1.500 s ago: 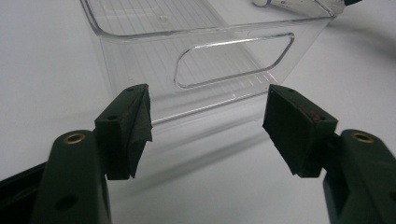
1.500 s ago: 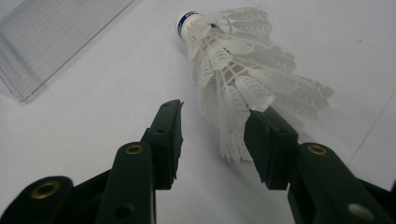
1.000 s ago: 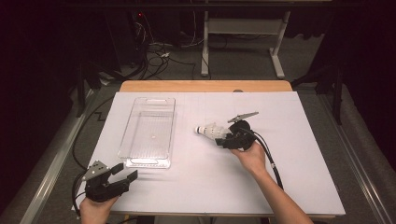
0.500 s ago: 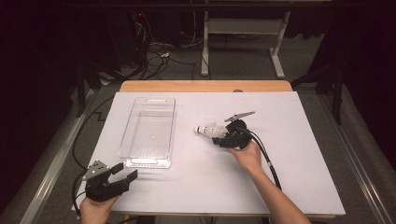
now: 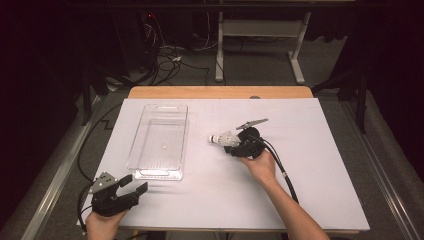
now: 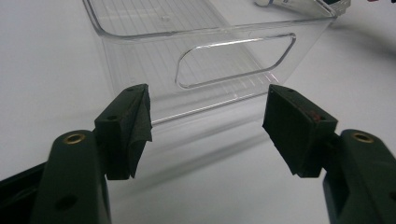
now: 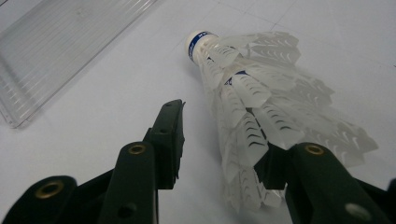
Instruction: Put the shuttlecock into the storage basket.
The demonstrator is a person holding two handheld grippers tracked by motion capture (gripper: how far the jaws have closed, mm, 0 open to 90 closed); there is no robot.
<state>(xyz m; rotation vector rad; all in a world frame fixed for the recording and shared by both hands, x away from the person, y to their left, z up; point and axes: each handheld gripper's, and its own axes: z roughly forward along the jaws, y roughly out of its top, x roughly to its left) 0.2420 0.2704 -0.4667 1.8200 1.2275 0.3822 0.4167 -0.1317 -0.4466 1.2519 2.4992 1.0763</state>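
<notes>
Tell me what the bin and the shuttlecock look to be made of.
Bin: clear rigid plastic, glossy; the table shows through its ribbed walls and cut-out handle. Shuttlecock: translucent white feathers, natural or synthetic unclear, with a white cap and blue band.

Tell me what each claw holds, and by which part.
Left claw: nothing. Right claw: jaws around the shuttlecock's feather skirt; a firm grip cannot be told.

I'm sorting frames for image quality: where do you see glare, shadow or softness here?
High view: room beyond the table is dark, the white surface evenly lit. Left gripper view: the clear tray carries bright streaks on its front wall and throws a faint shadow; the near tool looks slightly soft. Right gripper view: the shuttlecock feathers are blurred and ghosted.
</notes>
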